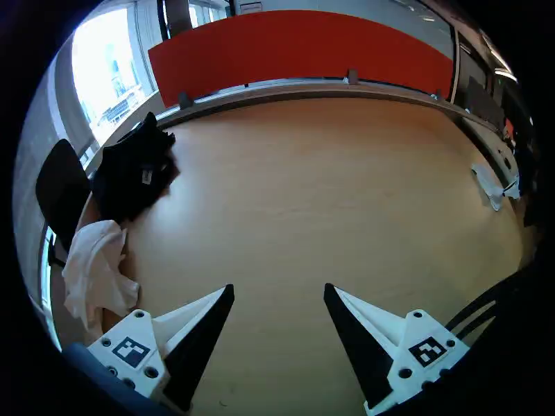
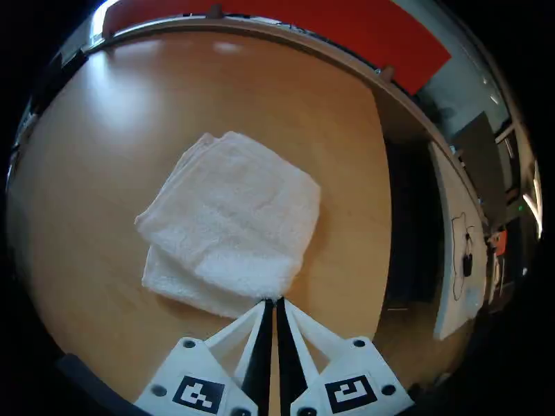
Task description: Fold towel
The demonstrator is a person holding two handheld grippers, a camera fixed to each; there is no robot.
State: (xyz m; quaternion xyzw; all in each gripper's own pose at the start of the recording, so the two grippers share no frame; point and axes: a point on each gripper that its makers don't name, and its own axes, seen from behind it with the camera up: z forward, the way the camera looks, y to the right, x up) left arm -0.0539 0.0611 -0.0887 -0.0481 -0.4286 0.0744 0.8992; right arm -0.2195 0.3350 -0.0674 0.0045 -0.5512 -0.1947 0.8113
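A white towel (image 2: 232,222) lies folded in layers on the wooden table (image 2: 104,125) in the right gripper view. Its near corner runs to a point between the tips of my right gripper (image 2: 272,302), whose fingers are pressed almost together on that corner. In the left gripper view my left gripper (image 1: 279,295) is open above bare table (image 1: 312,194), with nothing between its fingers.
A black garment (image 1: 132,173) and a crumpled white cloth (image 1: 97,270) lie at the table's left edge, beside a dark chair (image 1: 59,187). A red partition (image 1: 298,48) lines the far edge. A small white item (image 1: 489,184) sits on a neighbouring desk to the right.
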